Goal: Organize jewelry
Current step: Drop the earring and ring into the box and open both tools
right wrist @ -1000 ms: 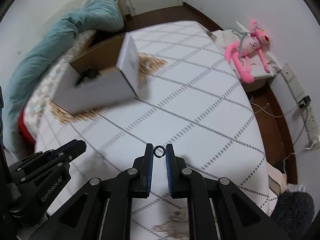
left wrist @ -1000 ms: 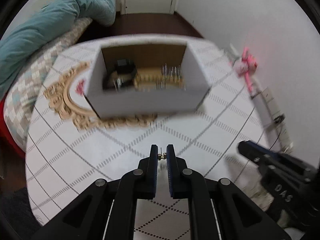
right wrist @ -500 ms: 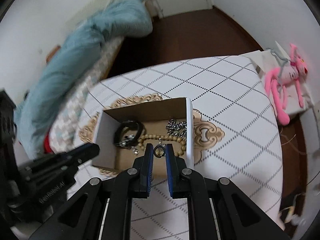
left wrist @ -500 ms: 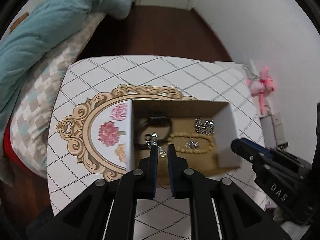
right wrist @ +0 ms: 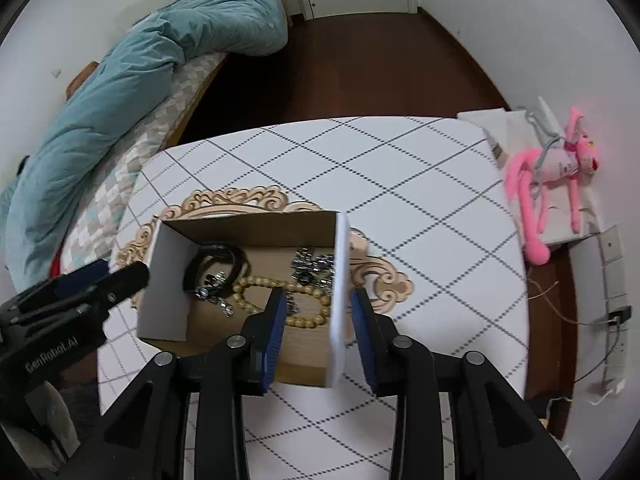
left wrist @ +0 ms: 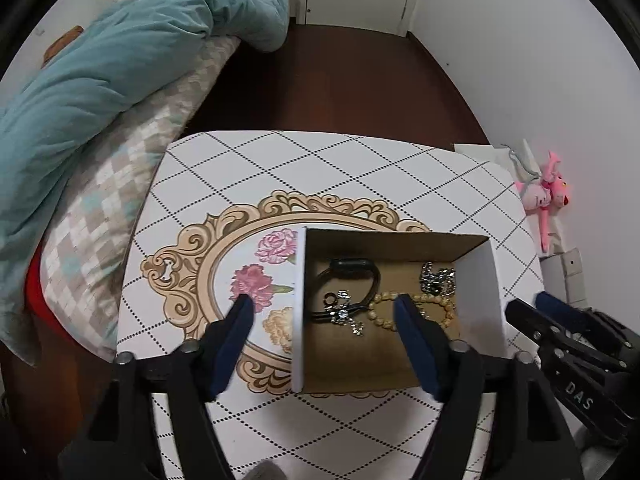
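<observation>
An open cardboard box stands on the white table. Inside lie a black bracelet, a tan bead bracelet, silver chain jewelry and a small sparkly piece. My left gripper is open and empty above the box's left wall. My right gripper is open and empty, its jaws either side of the box's right wall. Each gripper shows in the other's view, the right one and the left one.
The table has a diamond grid and an ornate gold floral frame print. A bed with a teal duvet lies left. A pink plush toy sits right by the wall. Dark wood floor lies beyond.
Both grippers opened over the box. The small earring left the left gripper and the dark ring left the right one. Both views pulled back and higher.
</observation>
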Action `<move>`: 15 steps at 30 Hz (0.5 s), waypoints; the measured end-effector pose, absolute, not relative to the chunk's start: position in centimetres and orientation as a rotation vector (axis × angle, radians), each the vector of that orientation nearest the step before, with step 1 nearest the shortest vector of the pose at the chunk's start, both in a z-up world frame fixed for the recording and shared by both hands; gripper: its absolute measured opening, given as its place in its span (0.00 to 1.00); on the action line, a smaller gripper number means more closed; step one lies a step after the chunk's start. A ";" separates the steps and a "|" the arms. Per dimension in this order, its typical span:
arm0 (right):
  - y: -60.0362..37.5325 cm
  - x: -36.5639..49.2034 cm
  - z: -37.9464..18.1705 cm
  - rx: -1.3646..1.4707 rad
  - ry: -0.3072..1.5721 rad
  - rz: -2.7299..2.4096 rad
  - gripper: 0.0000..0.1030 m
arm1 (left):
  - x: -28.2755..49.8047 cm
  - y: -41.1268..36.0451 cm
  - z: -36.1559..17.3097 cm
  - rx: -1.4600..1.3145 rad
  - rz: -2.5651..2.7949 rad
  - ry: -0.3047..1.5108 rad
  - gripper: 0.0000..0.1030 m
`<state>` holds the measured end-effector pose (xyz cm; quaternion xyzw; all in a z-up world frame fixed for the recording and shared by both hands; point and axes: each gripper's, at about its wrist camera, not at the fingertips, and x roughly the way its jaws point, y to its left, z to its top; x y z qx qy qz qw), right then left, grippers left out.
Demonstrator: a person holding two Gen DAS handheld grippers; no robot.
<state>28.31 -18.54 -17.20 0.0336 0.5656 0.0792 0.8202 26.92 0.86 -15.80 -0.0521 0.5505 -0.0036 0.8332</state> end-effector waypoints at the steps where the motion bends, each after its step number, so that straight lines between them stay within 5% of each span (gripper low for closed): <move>1: -18.5 28.1 -17.2 0.052 1.203 0.156 0.55 | 26.7 0.9 -15.9 -0.101 0.006 1.161 0.81; 5: -18.7 27.2 -18.0 -0.008 1.203 0.099 0.78 | 25.7 0.9 -16.7 -0.067 0.028 1.157 0.98; 7: -18.8 26.9 -18.5 -0.017 1.208 0.084 0.99 | 25.3 0.8 -17.3 -0.047 0.040 1.160 0.99; 15: -19.1 25.6 -19.3 -0.046 1.193 0.031 1.00 | 23.9 0.8 -18.7 -0.028 0.070 1.169 0.99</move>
